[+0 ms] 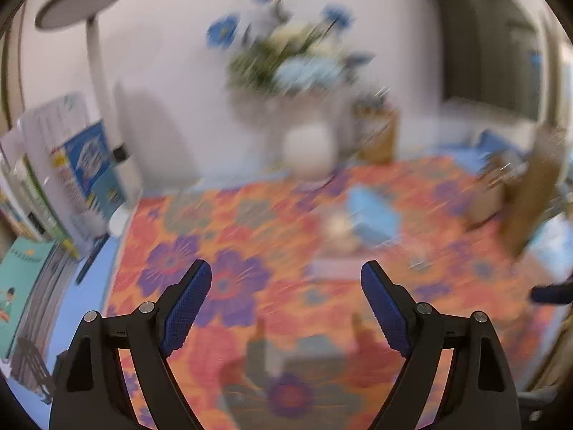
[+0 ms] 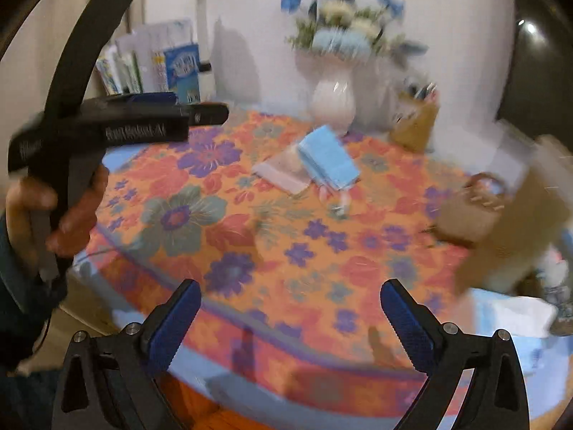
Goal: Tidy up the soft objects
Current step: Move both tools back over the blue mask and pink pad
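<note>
A stack of light blue soft cloths or masks (image 2: 327,159) lies on a clear plastic bag (image 2: 281,170) on the flowered orange tablecloth (image 2: 229,222), in front of the vase. It shows blurred in the left wrist view (image 1: 372,215). My left gripper (image 1: 286,276) is open and empty above the cloth. It also shows in the right wrist view (image 2: 200,113), held by a hand at the far left. My right gripper (image 2: 290,294) is open and empty over the table's near edge.
A white vase of blue flowers (image 2: 333,100) stands at the back. A brown pen holder (image 2: 415,129) is to its right. A woven basket (image 2: 469,211) sits at the right. Books (image 1: 71,172) and a white desk lamp (image 1: 96,68) stand at the left.
</note>
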A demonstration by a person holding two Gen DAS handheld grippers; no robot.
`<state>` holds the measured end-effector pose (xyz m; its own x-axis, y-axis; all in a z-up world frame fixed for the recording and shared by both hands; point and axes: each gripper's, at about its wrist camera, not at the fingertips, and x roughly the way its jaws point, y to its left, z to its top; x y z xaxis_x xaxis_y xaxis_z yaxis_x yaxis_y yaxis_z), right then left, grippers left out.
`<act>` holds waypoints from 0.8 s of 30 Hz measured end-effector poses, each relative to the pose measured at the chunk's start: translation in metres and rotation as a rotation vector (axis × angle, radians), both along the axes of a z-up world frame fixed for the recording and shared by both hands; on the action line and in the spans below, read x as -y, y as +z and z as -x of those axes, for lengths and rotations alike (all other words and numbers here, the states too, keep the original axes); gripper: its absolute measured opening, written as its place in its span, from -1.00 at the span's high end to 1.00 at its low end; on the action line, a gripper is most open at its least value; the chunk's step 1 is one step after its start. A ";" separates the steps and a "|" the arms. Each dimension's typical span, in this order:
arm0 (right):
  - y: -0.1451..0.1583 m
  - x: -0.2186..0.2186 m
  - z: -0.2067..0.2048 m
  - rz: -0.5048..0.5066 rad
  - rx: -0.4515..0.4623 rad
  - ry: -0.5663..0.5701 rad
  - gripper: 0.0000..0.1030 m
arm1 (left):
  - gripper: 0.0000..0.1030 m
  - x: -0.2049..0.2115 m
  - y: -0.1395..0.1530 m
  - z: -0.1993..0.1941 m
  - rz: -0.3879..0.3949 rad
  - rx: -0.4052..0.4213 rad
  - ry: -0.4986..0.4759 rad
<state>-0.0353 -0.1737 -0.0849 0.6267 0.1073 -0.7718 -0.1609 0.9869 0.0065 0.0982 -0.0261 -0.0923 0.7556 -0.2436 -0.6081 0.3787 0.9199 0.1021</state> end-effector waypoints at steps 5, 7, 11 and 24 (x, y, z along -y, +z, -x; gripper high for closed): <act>-0.016 -0.014 -0.049 0.107 0.032 -0.074 -0.92 | -0.64 -0.024 -0.036 -0.032 0.085 -0.085 0.064; -0.019 -0.011 -0.065 0.113 0.041 -0.107 -0.92 | -0.64 -0.029 -0.050 -0.037 0.114 -0.132 0.077; -0.038 0.000 -0.086 0.106 0.021 -0.163 -0.92 | -0.64 -0.030 -0.069 -0.043 0.126 -0.223 0.083; -0.073 0.016 -0.099 0.041 -0.139 -0.194 -1.00 | -0.64 -0.019 -0.067 -0.035 0.039 -0.176 0.093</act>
